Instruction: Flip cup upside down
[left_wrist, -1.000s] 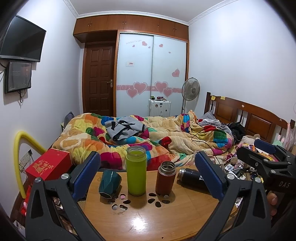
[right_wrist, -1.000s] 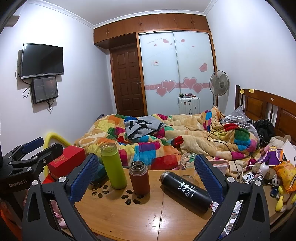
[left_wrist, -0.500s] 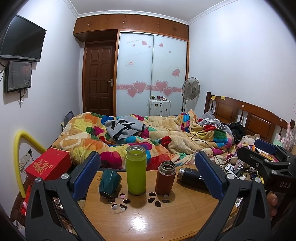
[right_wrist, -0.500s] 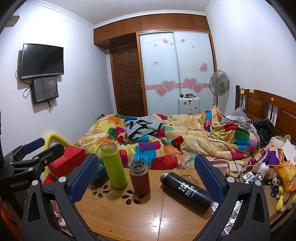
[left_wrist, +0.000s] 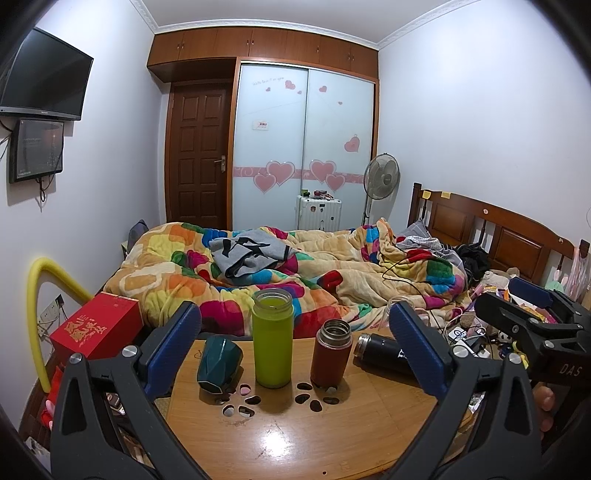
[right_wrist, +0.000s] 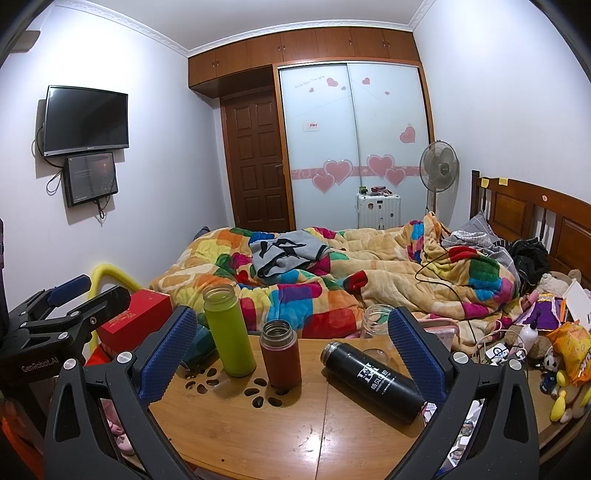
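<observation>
Half the teal cup hides behind right gripper's finger — rest unclear.

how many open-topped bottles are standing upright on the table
2. The green bottle stands mid-table; the red-brown bottle is just right of it. The black bottle lies on its side. A glass jar at the far edge is partly hidden.

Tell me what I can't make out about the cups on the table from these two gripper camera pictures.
- Dark teal faceted cup: right wrist view, mostly hidden behind the right gripper's blue finger and the lime green bottle.
- Clear glass jar: left wrist view, almost wholly behind the left gripper's blue finger.
- Black bottle: left wrist view, base hidden by the same finger.
- White lettering on it: too small to read.
</observation>
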